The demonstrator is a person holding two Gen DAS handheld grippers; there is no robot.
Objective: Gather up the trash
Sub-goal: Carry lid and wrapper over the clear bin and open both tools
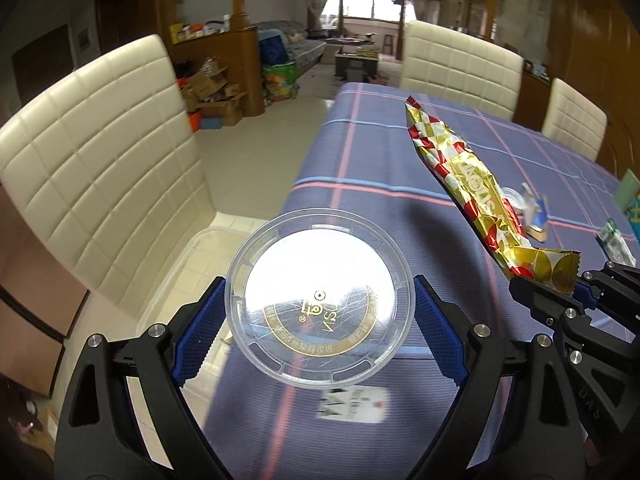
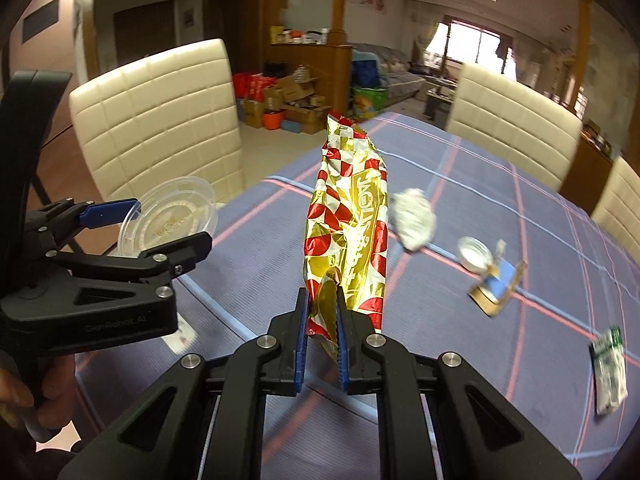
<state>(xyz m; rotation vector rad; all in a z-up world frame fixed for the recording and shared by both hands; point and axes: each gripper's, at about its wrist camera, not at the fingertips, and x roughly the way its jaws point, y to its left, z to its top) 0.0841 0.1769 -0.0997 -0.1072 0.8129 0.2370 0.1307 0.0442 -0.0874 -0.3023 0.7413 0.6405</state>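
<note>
Clamped between my left fingers (image 1: pixel 320 312) is a clear plastic lid (image 1: pixel 319 298), over the desk's (image 2: pixel 460 340) left edge; my right fingers (image 2: pixel 323 312) pinch a gold-red wrapper (image 2: pixel 348 232). Crumpled foil (image 2: pixel 414 218), a small cup (image 2: pixel 474 260) and a green packet (image 2: pixel 610 370) remain uncollected.

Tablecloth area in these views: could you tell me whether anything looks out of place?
Yes: a crumpled foil ball, a small round lid, a torn blue-and-gold wrapper and a green-and-white packet lie scattered on the blue plaid tablecloth.
</note>
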